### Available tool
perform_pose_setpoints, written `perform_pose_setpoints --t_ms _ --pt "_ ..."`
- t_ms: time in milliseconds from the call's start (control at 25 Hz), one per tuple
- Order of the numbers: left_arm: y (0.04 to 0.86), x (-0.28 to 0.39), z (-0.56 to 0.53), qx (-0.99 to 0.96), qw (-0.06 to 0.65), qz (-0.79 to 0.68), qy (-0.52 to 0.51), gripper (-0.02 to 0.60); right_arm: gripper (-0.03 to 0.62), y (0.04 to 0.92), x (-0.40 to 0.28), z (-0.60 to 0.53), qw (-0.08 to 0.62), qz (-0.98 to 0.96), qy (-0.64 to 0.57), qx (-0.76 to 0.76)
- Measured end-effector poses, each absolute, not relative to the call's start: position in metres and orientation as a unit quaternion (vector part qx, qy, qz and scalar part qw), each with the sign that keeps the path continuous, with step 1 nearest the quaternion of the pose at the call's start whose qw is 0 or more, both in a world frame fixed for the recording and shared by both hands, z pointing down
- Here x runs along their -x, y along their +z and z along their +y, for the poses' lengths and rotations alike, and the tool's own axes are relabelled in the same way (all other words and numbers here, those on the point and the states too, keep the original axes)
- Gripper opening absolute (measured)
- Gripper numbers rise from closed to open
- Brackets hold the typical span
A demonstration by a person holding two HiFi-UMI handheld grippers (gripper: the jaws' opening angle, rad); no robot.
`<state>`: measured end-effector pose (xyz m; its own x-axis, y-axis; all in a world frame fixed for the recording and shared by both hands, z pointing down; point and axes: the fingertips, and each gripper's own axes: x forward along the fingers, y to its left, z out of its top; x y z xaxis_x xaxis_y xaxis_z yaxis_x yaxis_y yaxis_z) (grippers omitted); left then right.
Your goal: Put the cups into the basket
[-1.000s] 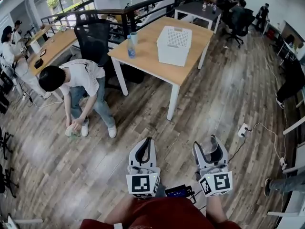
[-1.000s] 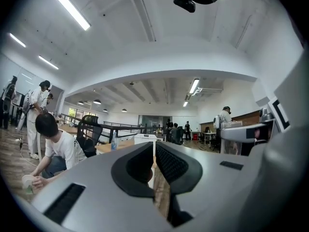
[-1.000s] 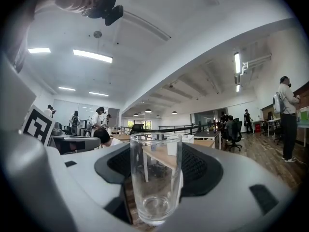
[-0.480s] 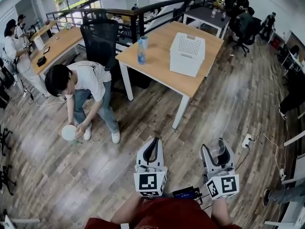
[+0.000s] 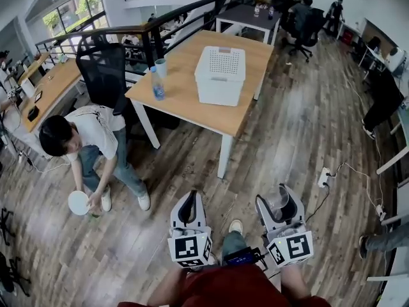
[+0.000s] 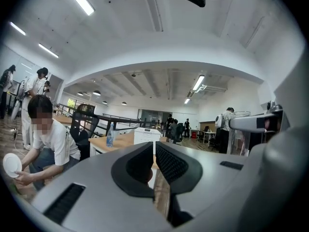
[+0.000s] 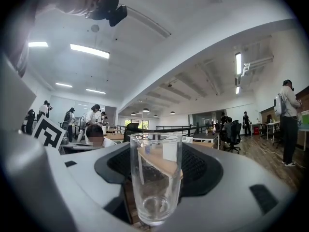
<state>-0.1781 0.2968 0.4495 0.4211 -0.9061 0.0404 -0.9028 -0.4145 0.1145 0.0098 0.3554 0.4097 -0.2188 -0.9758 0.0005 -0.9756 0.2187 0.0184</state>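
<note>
Right now the right gripper (image 5: 279, 196) is clamping a cup (image 5: 279, 201) between its two jaws, the black pads pressing on the cup's sides. The cup is showing as a clear, colourless glass with straight walls that taper a little toward a thick base. It is standing upright and looking empty, with the room showing through it in the right gripper view (image 7: 155, 182). It is hanging above the wood floor (image 5: 300, 126) in front of the person, well apart from the table (image 5: 185, 104).

The left gripper (image 5: 190, 204) is hovering just beside the right one. Its fingers are pressed almost together, with only a sliver of light between them and nothing in them, as the left gripper view (image 6: 154, 148) shows.

On the tabletop a white basket (image 5: 220, 75) with a perforated top face is sitting near the far right edge. A bottle (image 5: 157, 85) and a second cup (image 5: 161, 67), pale and translucent, are standing close together at the left corner. An onlooker (image 5: 83, 139) is crouching on the floor to the left of the table, holding a round white thing (image 5: 78, 202).
</note>
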Motion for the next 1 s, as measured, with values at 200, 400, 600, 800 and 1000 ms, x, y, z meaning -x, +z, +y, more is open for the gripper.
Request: perform_pose_setpoints --t_ms 200,400,600,800,1000 --pt "0.442 0.138 0.263 -0.851 0.051 -0.523 -0.012 0.021 0.284 0.411 -0.048 0.321 -0.003 -0.771 -0.001 -0.637" --pt "0.429 0.103 0.221 -0.855 0.028 -0.518 -0.008 0.021 0.284 0.403 -0.079 0.280 -0.026 -0.768 -0.010 -0.640" --pt "0.422 0.059 0.188 -0.861 0.023 -0.507 -0.007 0.021 0.284 0.398 -0.118 0.249 -0.025 -0.762 -0.013 -0.647" --pt "0.424 0.022 0.153 -0.861 0.023 -0.508 -0.003 0.021 0.284 0.399 -0.156 0.215 -0.023 -0.759 -0.011 -0.651" --pt "0.426 -0.016 0.124 -0.866 0.021 -0.500 0.004 0.021 0.284 0.404 -0.189 0.188 -0.020 -0.757 -0.009 -0.653"
